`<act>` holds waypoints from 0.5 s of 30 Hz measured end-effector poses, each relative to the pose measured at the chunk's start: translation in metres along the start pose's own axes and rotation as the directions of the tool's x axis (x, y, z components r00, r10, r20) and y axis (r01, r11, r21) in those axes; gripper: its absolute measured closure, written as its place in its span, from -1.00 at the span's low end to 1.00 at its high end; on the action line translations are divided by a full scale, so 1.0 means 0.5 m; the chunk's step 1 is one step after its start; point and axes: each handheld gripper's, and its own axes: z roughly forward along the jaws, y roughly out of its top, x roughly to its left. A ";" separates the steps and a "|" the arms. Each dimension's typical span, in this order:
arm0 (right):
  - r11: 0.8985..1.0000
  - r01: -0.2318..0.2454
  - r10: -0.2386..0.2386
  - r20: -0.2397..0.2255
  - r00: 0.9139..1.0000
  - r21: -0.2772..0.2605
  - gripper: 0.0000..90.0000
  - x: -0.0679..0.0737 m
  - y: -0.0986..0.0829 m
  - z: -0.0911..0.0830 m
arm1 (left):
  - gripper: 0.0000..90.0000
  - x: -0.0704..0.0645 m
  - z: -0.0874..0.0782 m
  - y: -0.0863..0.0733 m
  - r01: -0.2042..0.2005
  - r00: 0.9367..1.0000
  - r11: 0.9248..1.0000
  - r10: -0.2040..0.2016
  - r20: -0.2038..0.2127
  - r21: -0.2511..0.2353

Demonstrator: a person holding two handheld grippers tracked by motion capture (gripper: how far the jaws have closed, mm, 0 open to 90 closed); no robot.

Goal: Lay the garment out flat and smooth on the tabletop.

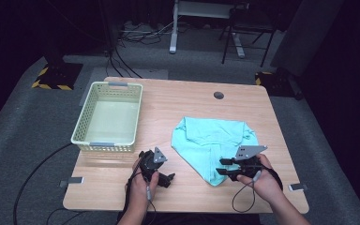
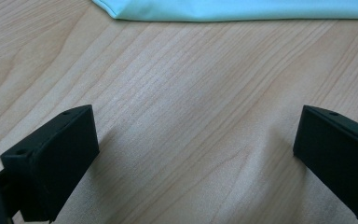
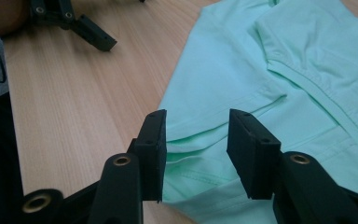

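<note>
Right claw (image 3: pixel 195 154) over rumpled, folded mint-green shirt (image 3: pixel 279 79)

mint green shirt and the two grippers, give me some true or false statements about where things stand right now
1. The mint green shirt lies in the basket. False: it lies on the wooden table; the cream basket holds nothing.
2. The right gripper has its jaws open astride the shirt's edge. True.
3. The left gripper grips the shirt. False: its jaws stand wide apart over bare wood, short of the shirt.
4. The basket stands to the left of the shirt in the high view. True.
5. The shirt is spread out flat. False: it is folded over itself.
</note>
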 end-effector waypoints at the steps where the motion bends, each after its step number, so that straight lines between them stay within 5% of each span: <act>1: 1.000 0.003 -0.003 0.006 1.000 0.000 0.30 -0.002 0.002 0.001 | -1.00 0.000 0.000 0.000 0.000 1.000 1.000 0.000 0.000 0.000; 15: 1.000 -0.007 0.008 0.062 0.998 -0.023 0.29 -0.045 0.031 0.016 | -1.00 0.000 -0.003 -0.003 0.002 1.000 1.000 -0.002 -0.002 0.002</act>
